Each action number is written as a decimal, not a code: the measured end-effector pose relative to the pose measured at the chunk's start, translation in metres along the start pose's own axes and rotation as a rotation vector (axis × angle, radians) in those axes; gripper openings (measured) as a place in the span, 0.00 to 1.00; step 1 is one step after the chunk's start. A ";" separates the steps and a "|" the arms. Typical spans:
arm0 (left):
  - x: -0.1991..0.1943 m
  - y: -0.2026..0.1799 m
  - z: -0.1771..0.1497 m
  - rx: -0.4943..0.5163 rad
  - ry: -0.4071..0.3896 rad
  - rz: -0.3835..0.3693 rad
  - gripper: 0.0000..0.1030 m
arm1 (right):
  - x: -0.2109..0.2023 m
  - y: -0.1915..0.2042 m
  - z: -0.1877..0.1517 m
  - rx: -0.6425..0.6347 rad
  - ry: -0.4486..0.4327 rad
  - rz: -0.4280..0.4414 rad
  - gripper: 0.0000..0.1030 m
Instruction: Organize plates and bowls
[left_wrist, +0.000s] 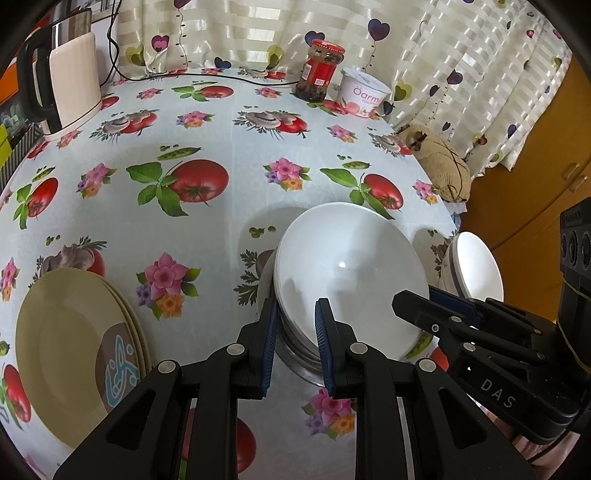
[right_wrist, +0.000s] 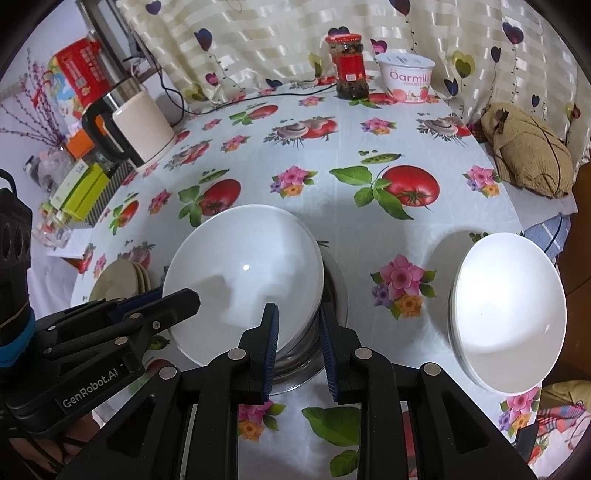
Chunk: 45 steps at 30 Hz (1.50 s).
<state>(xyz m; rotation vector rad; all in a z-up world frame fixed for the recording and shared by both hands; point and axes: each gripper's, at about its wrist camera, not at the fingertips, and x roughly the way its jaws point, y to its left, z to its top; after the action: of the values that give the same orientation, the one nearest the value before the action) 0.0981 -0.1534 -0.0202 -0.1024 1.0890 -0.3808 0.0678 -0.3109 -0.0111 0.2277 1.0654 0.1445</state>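
Both grippers straddle the near rim of the white plate stack (left_wrist: 347, 273): left gripper (left_wrist: 295, 343) and right gripper (right_wrist: 297, 347), fingers narrowly parted, neither visibly clamped.

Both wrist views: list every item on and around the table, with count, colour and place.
white plate: one, white, tilted on the metal bowls at centre
metal bowls: a stack, count unclear, silver, under that plate
white bowls: a stack, white, front right
beige plates: about three, beige, front left
kettle: one, cream and black, back left
jar: one, red lid, back
yogurt tub: one, white, beside the jar
burlap bundle: one, brown, right edge
left gripper: black, open, around the plate's edge
right gripper: black, open, same plate
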 end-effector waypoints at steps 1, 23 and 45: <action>0.001 0.000 0.000 0.000 0.002 0.000 0.21 | 0.000 0.000 0.000 0.000 0.001 0.000 0.23; -0.008 0.002 0.000 0.000 -0.043 0.007 0.21 | -0.003 -0.001 -0.001 0.005 -0.007 0.005 0.27; -0.035 0.000 0.002 -0.003 -0.122 0.007 0.21 | -0.033 0.008 0.002 -0.025 -0.073 -0.001 0.32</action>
<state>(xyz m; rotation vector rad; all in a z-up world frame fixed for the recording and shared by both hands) 0.0854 -0.1409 0.0104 -0.1227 0.9688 -0.3624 0.0539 -0.3105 0.0198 0.2083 0.9908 0.1479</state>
